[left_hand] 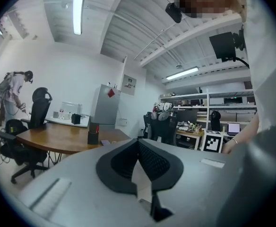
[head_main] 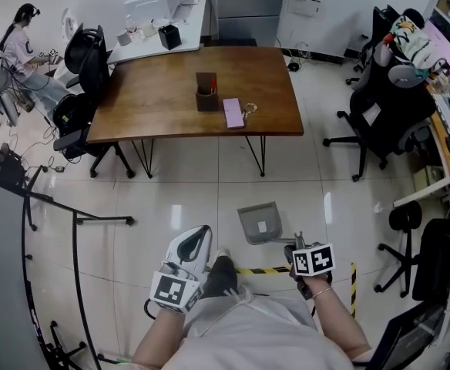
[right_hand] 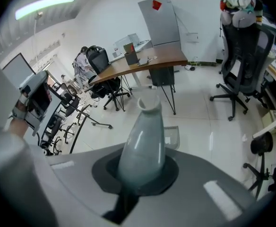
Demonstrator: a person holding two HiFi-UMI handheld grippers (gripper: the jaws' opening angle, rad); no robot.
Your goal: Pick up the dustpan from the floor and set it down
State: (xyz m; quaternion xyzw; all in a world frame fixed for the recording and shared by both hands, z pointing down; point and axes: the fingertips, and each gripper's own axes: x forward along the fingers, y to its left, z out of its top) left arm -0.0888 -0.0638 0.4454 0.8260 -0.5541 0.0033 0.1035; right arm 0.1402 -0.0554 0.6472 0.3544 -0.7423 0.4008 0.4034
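Note:
A grey dustpan (head_main: 260, 222) is low over the white tiled floor just in front of me, mouth pointing away. Whether it touches the floor cannot be told. Its handle runs back into my right gripper (head_main: 290, 247), which is shut on it. In the right gripper view the pale grey handle (right_hand: 145, 136) rises out of the gripper (right_hand: 142, 174), and a corner of the pan (right_hand: 172, 137) shows behind it. My left gripper (head_main: 198, 241) hangs to the left of the pan, apart from it. In its own view the left gripper (left_hand: 139, 157) has its dark pads together and holds nothing.
A brown wooden table (head_main: 148, 106) stands ahead with a pen holder (head_main: 206, 92) and a pink notebook (head_main: 233, 112) on it. Black office chairs (head_main: 387, 106) and a stool (head_main: 404, 222) stand at the right. A black rack (head_main: 55, 230) is at the left. Yellow-black tape (head_main: 263, 270) marks the floor.

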